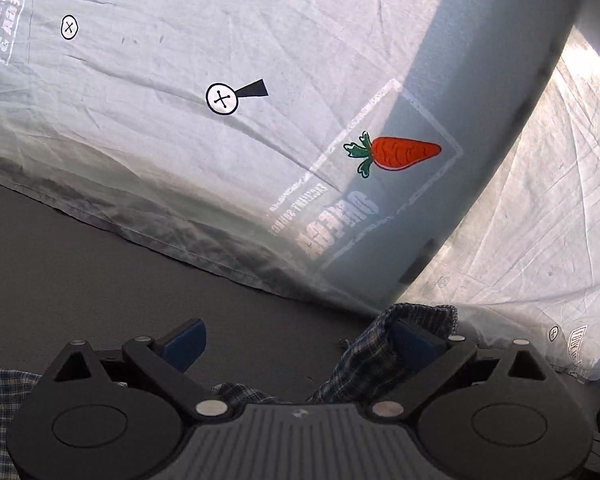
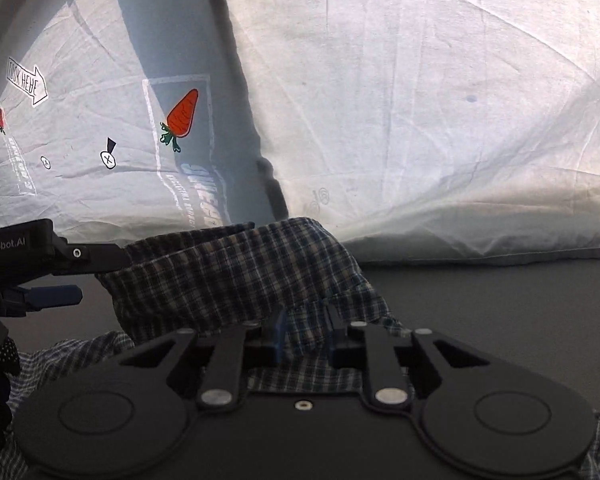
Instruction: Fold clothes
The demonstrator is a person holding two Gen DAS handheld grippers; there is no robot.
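Right gripper (image 2: 306,330): jaws nearly together, plaid cloth (image 2: 236,276) bunched between the blue pads, pinched. Tilted down toward the dark grey surface (image 2: 500,308). Left gripper (image 1: 296,344): jaws wide apart, nothing clamped; a fold of the plaid cloth drapes over its right finger (image 1: 410,344), left finger bare. Cloth spans between both grippers, lifted. Behind: white printed sheet (image 2: 420,100) with carrot print (image 1: 404,153).

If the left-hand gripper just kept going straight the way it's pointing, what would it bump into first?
Probably the bare dark surface ahead of the open left gripper, then the white printed pillow lying beyond it. The plaid garment draped over one finger would travel along. Depth is hard to judge through this lens.
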